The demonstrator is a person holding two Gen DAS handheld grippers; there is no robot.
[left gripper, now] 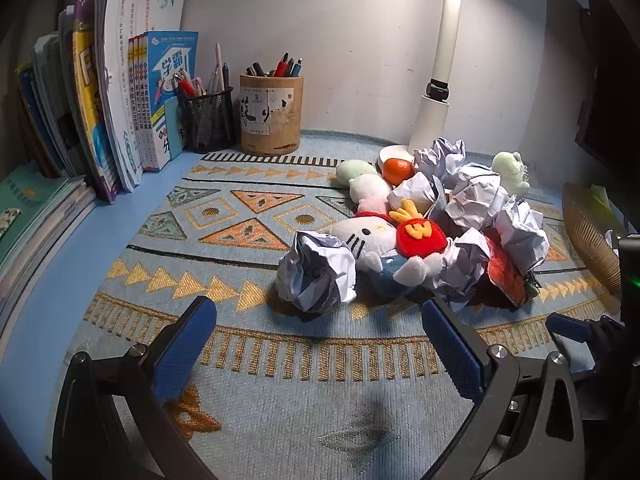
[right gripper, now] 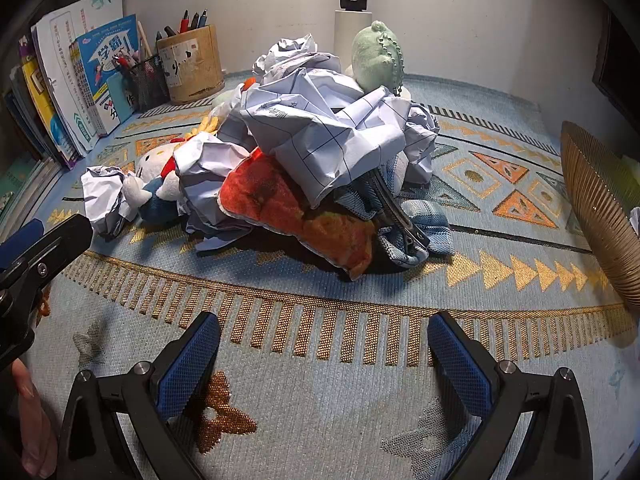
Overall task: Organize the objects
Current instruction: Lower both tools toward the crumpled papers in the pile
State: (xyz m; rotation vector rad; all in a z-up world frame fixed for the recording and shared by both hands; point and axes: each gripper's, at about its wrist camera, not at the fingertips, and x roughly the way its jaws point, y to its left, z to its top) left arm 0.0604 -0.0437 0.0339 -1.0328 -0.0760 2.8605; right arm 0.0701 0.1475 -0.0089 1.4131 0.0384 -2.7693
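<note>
A heap of objects lies on the patterned mat (left gripper: 248,420): several crumpled paper balls (left gripper: 318,274) (right gripper: 320,136), a white cat plush (left gripper: 372,240) (right gripper: 154,168) with a red pouch (left gripper: 420,236), an orange (left gripper: 397,170), a pale green plush (left gripper: 512,172) (right gripper: 376,56), an orange-red cloth (right gripper: 288,200) and a blue checked cloth with a black clip (right gripper: 404,220). My left gripper (left gripper: 320,344) is open, just short of the nearest paper ball. My right gripper (right gripper: 324,354) is open, empty, in front of the orange-red cloth.
Books (left gripper: 108,92) stand and lie along the left. A black mesh pen cup (left gripper: 210,118) and a bamboo pen holder (left gripper: 270,114) stand at the back wall. A white lamp post (left gripper: 444,60) rises behind the heap. A ribbed golden bowl (right gripper: 600,208) sits at right.
</note>
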